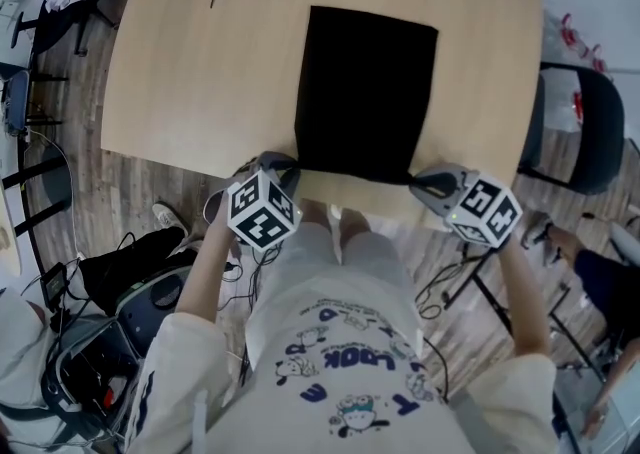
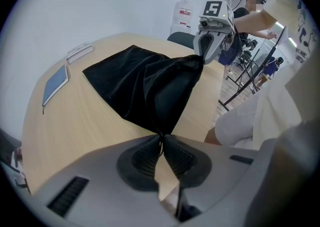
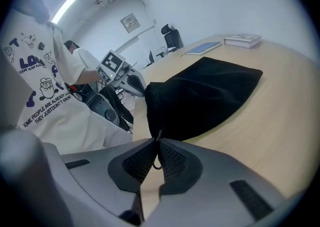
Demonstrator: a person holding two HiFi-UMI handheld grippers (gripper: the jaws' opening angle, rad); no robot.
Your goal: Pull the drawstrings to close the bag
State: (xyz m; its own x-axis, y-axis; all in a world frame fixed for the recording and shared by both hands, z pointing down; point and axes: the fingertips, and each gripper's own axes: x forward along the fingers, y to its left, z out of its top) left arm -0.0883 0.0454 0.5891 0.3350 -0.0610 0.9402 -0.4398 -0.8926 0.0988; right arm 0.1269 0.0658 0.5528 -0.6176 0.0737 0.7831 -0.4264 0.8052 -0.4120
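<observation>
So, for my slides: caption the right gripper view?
Right gripper pinching a drawstring of the black bag on the wooden table.

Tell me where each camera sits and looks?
Head view: on the person's head, looking down at the black bag on the table; shirt and arms show.
Left gripper view: on the left gripper, facing across the bag; its jaws pinch a drawstring.
Right gripper view: on the right gripper, facing the bag; jaws pinch another drawstring.
Shared: each gripper view shows the other gripper.
</observation>
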